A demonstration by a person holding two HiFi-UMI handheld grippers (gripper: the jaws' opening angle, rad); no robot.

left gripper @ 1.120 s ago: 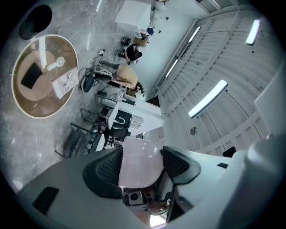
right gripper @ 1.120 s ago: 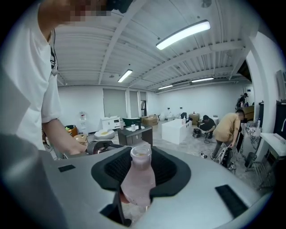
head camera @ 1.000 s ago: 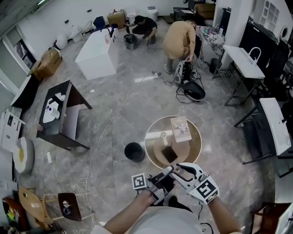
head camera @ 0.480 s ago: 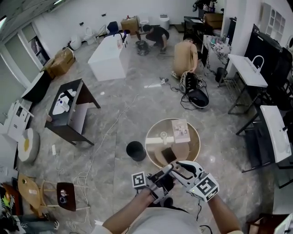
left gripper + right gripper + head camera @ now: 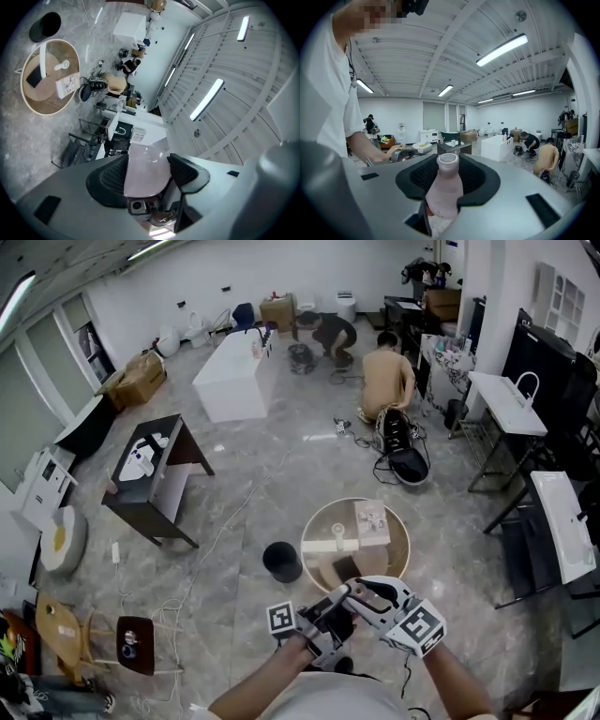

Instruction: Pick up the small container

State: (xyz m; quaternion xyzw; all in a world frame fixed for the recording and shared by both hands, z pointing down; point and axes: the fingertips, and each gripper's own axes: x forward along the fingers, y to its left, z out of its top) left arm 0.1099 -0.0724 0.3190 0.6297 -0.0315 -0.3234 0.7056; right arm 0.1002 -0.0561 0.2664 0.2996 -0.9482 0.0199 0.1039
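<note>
Bottle, small, frosted pink, mouth uncapped, is held off the round bench, close before the person. Right tool pinches its body; left tool clamps it too.

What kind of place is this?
Probably a workshop or storeroom for bathroom fittings: washbasins stand along the right, cardboard boxes sit by the wall, and a person crouches over gear on the floor.

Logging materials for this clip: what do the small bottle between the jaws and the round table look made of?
Small bottle: probably frosted translucent plastic, pale pink and matte. Its wall glows softly without sharp glints, though frosted glass can't be excluded.
Round table: wood or a wood-look top, judging by its even tan, low-sheen surface and lighter rim.
</note>
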